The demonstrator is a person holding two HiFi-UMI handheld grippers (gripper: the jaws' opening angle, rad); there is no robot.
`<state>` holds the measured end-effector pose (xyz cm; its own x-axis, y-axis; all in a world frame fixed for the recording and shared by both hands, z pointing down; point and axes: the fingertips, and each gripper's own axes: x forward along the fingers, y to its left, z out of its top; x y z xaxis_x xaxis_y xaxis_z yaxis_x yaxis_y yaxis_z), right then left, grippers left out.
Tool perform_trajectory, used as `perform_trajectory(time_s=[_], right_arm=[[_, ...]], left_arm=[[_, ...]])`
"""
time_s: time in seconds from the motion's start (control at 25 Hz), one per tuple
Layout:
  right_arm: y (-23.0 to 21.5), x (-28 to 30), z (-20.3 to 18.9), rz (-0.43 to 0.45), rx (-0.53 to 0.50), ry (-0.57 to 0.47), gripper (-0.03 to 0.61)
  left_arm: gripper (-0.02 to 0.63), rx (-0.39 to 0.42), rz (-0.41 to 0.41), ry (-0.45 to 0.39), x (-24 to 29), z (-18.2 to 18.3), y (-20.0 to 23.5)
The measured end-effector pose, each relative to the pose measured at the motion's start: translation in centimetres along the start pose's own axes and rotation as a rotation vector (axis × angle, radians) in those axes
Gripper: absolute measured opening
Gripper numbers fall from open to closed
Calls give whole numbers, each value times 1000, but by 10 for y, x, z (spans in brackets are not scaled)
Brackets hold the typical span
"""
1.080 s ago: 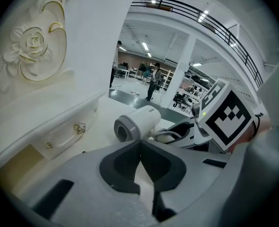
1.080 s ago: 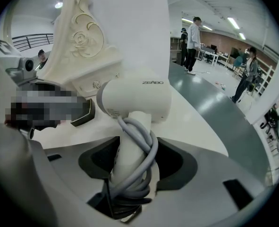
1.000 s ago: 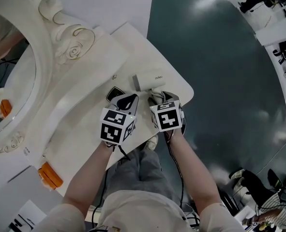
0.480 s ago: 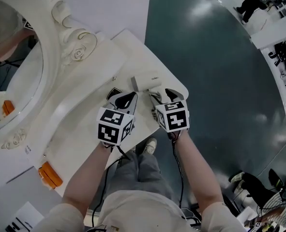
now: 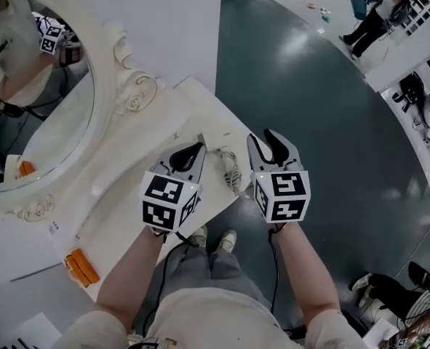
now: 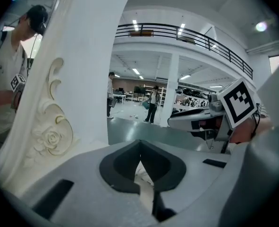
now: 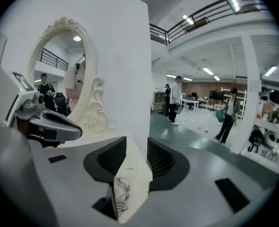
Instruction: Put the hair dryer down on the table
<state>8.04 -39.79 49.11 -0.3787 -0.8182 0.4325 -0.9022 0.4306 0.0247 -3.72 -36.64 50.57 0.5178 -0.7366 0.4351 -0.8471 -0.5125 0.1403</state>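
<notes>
Head view first: both grippers are up above the tabletop [image 5: 127,187], one in each hand. The hair dryer [image 5: 216,142] lies on the tabletop at its right corner, close to the edge by the dark floor [image 5: 324,100]. Its cord [image 5: 233,174] is bunched beside it on the side nearer the person. The left gripper [image 5: 197,149] hangs over the tabletop just left of the hair dryer, and the right gripper [image 5: 265,141] hangs just right of it, out past the tabletop's edge. Neither touches the hair dryer. A big oval mirror [image 5: 33,100] in a carved white frame stands along the far left side.

Left gripper view now: the jaws are pressed together at the tips with nothing caught between them. The carved frame rises on the left and the right gripper's marker cube shows on the right.

Right gripper view: the jaws stand partly apart and have just been closing, with nothing gripped. Down through the gap you can see the hair dryer and its cord resting on the tabletop below. The mirror stands off to the left.
</notes>
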Motion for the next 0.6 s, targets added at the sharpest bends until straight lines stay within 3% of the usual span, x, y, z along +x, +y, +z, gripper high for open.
perform_trajectory(time_s=[0.12, 0.32, 0.6], right_arm=[[3, -33, 36, -22, -61, -83, 125], [10, -91, 95, 9, -48, -196, 66], [20, -173, 174, -21, -174, -409, 48]], left_arm=[[14, 29, 9, -59, -30, 30, -14], [14, 65, 19, -204, -87, 96, -37], [14, 198, 61, -371, -152, 168, -60]])
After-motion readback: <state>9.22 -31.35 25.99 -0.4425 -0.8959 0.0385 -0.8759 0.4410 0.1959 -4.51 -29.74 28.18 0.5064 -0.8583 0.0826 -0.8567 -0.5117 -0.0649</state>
